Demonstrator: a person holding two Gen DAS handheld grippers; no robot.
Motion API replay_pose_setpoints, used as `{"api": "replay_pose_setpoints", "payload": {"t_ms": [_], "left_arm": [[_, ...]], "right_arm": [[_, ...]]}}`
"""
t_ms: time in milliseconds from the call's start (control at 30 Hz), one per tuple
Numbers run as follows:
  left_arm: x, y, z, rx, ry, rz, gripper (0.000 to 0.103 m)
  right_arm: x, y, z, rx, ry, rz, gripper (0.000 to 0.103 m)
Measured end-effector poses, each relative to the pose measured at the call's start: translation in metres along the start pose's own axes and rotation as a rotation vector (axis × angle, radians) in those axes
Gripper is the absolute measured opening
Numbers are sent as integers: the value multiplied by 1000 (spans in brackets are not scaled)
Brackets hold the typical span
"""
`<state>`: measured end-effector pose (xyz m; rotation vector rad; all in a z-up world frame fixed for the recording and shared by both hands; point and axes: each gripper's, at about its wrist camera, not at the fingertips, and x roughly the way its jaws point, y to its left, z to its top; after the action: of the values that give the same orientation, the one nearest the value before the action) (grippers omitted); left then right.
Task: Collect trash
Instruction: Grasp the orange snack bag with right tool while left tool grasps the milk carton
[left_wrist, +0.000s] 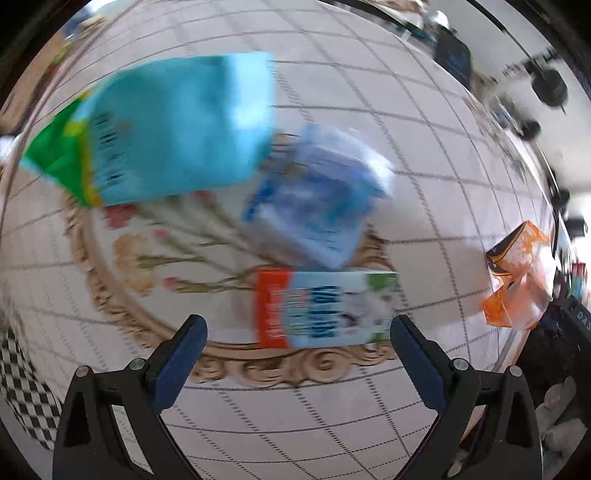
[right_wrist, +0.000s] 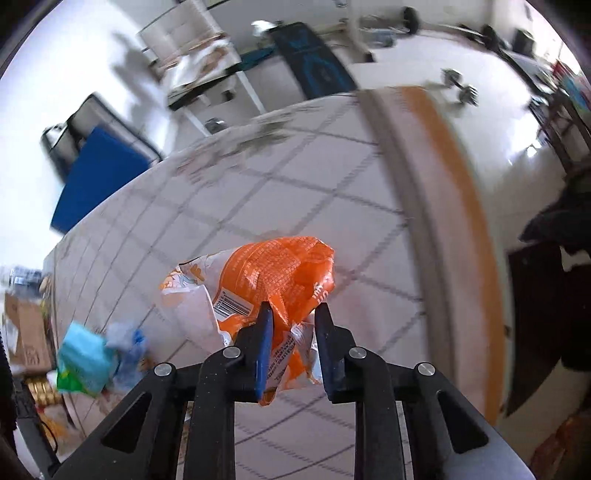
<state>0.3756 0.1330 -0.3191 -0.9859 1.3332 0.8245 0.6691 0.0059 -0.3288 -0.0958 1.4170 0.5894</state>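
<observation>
Orange wrapper (right_wrist: 280, 273) clamped in right claw (right_wrist: 292, 314) above worktop (right_wrist: 295, 177); left claw (left_wrist: 297, 328) spread wide over carton (left_wrist: 325, 308).

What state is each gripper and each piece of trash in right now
left gripper: open, empty.
right gripper: shut on orange wrapper, crumpled.
red and blue carton: lying flat on tablecloth.
teal bag: blurred, on the table.
blue pack: blurred, beside teal bag.
</observation>
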Motion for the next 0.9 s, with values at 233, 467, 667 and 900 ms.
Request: {"api": "replay_pose_setpoints", "payload": {"t_ms": [233,467,667,900], "left_arm": [[27,-26,12,46,67,66,102],[40,-28,26,36,65,120,89],[23,-15,16,63,9,112,89],[-11,-7,-5,87,-76,131,89]], "right_arm": [[1,-22,12,32,-14,-13,23],[-14,-24,3,29,-18,-12,23],[-21,-24,-3,17,-15,5,23],[-31,-16,-17,-35,-22,13,22]]}}
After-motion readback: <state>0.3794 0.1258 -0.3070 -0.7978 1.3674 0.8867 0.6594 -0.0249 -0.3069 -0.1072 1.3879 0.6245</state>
